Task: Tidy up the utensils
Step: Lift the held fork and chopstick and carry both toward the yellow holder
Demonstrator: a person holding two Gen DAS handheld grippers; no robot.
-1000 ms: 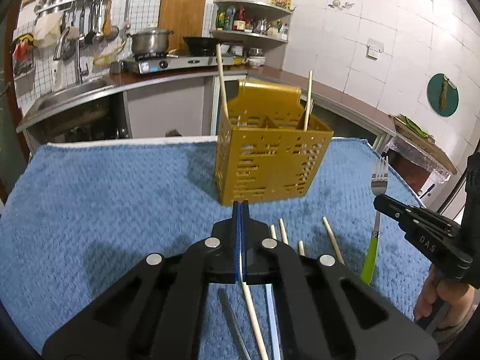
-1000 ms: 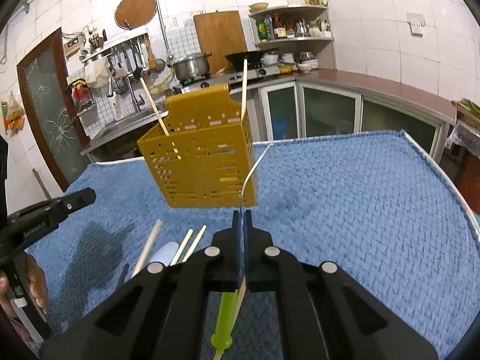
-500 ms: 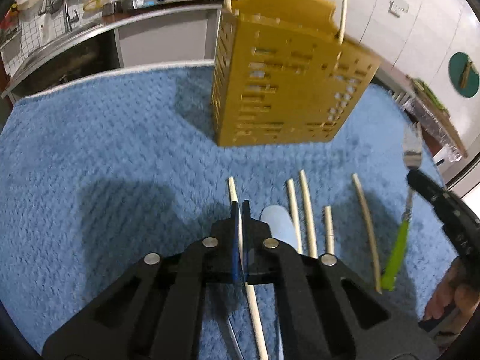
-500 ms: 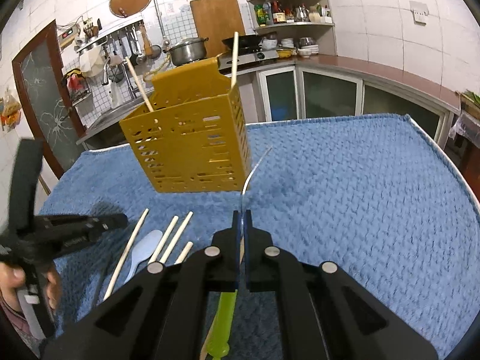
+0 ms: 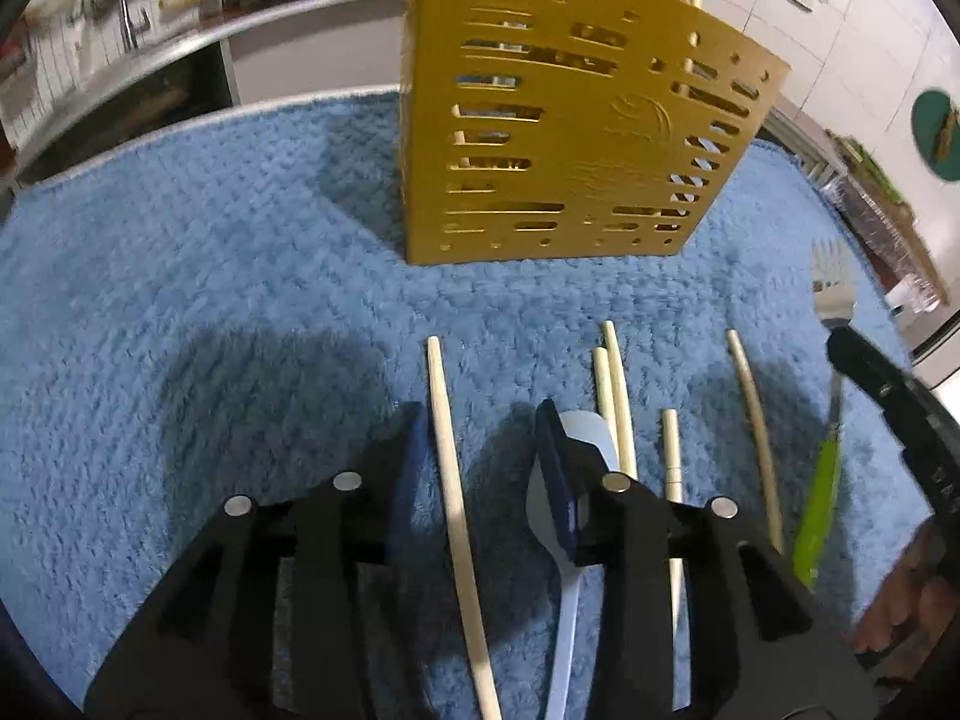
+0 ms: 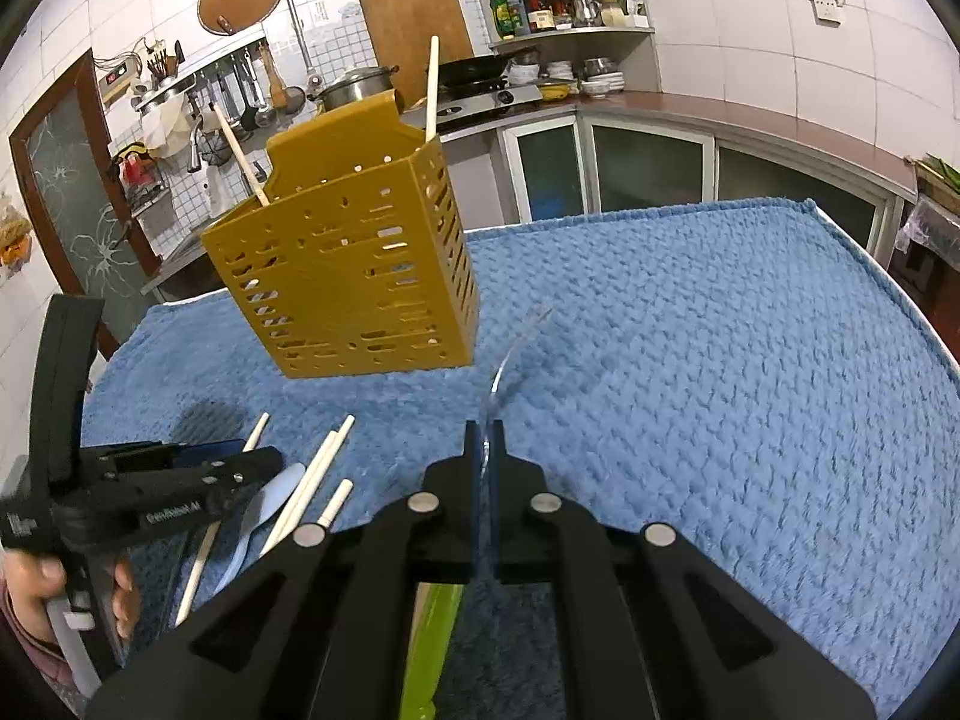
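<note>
On the blue-towelled worktop (image 5: 180, 300), the left hand-held gripper (image 5: 480, 426), jaws opening, straddles a light, stiff, likely slippery chopstick (image 5: 447, 462), best pinched mid-shaft, while the right hand-held gripper (image 6: 486, 438) clamps the green-handled fork (image 6: 501, 378).

Blue towel (image 6: 720, 360), wooden cutting board (image 6: 414, 30), steel pot (image 6: 351, 87), corner shelf (image 6: 570, 30)
</note>
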